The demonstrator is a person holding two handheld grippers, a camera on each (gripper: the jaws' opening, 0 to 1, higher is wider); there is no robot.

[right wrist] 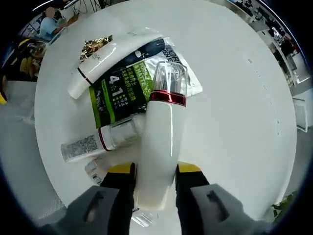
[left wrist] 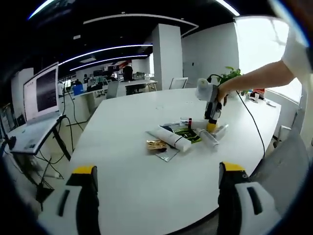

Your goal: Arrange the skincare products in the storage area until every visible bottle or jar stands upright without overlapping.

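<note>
Nearest in the right gripper view: right gripper (right wrist: 155,177) clamped around the lower body of one white bottle (right wrist: 159,147) with a red band and clear cap, lifted over the table (right wrist: 239,107). Just beyond the bottle, counted: one green and black sachet (right wrist: 122,88) lying flat, one small white bottle (right wrist: 98,142) with a red ring lying on its side beside it, one long white tube (right wrist: 100,58) resting across the sachet's far edge, one gold foil packet (right wrist: 95,45) past the tube. Silver sheet (right wrist: 193,81) under the sachet. All touching or overlapping in one cluster; none upright on the table.

In the left gripper view: left gripper (left wrist: 159,196) held wide, nothing between the jaws, low over the near table edge. Bare white tabletop between it and the cluster, and more bare surface on every side of the cluster out to the rounded rim. Beyond, a hand (left wrist: 224,92) holding the right gripper above the pile. Left of the table, one laptop (left wrist: 41,93) on a stand.
</note>
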